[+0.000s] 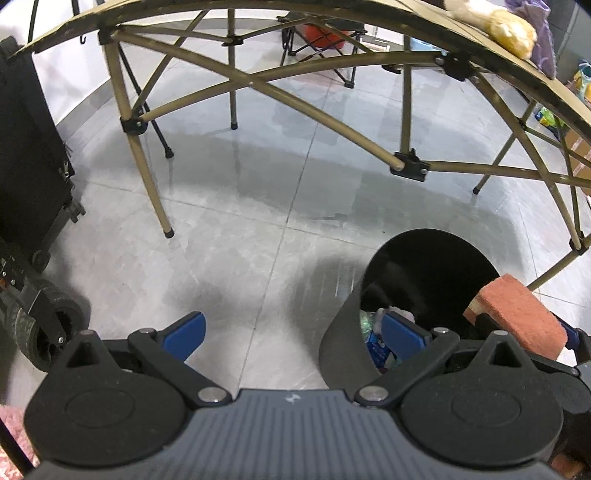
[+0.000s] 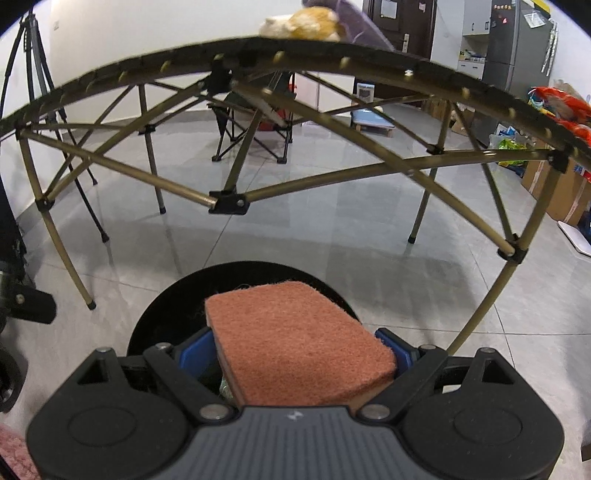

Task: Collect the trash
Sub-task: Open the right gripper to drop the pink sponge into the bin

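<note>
A reddish-orange scouring sponge [image 2: 295,339] lies between the blue pads of my right gripper [image 2: 295,352], which is shut on it across its width. The sponge hangs over the mouth of a black trash bin [image 2: 162,314] on the floor. In the left wrist view the same sponge [image 1: 517,314] shows at the bin's right side, above the black bin [image 1: 424,266], which holds crumpled wrappers [image 1: 373,332]. My left gripper [image 1: 291,332] is open with nothing between its blue pads, over the floor just left of the bin, its right finger [image 1: 402,332] over the bin's rim.
A folding camp table [image 2: 229,201] with crossed tan legs stands just beyond the bin, a plush toy [image 2: 306,22] on its top. A black wheeled case [image 1: 29,177] is at the left, a folding chair [image 2: 251,125] behind, and boxes and bags [image 2: 554,184] at the right.
</note>
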`<state>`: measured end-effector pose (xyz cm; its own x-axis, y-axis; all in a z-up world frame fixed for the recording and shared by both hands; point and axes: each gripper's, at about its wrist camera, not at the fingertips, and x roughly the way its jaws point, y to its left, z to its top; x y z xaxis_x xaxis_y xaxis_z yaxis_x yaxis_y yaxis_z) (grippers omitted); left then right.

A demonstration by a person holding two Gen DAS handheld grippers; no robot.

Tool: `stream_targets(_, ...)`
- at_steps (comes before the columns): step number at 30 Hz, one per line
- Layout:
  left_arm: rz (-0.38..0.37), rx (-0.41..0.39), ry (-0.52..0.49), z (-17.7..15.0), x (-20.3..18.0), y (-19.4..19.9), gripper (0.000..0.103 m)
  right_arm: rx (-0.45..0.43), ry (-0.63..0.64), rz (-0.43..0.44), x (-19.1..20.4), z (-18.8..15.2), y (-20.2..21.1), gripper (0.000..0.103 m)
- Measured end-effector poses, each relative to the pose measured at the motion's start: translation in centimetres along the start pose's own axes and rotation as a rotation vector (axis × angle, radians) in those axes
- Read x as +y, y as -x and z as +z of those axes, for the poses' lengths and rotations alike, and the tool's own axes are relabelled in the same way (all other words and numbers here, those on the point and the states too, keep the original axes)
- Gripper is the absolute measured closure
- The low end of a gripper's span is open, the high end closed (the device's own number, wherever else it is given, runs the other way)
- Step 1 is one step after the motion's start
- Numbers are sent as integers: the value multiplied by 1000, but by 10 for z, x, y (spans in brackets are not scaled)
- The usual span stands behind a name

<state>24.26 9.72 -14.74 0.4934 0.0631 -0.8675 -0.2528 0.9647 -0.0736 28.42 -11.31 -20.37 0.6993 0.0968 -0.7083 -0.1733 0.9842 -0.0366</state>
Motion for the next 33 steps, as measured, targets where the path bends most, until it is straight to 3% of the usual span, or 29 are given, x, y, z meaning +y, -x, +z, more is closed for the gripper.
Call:
stream_targets(24,7,19,43,1,22,-4,0,98,-16,8,19,4,-37,11)
stream_targets(33,9,21,37,0,21,-4,0,180,-77,44,13,2,-48,0)
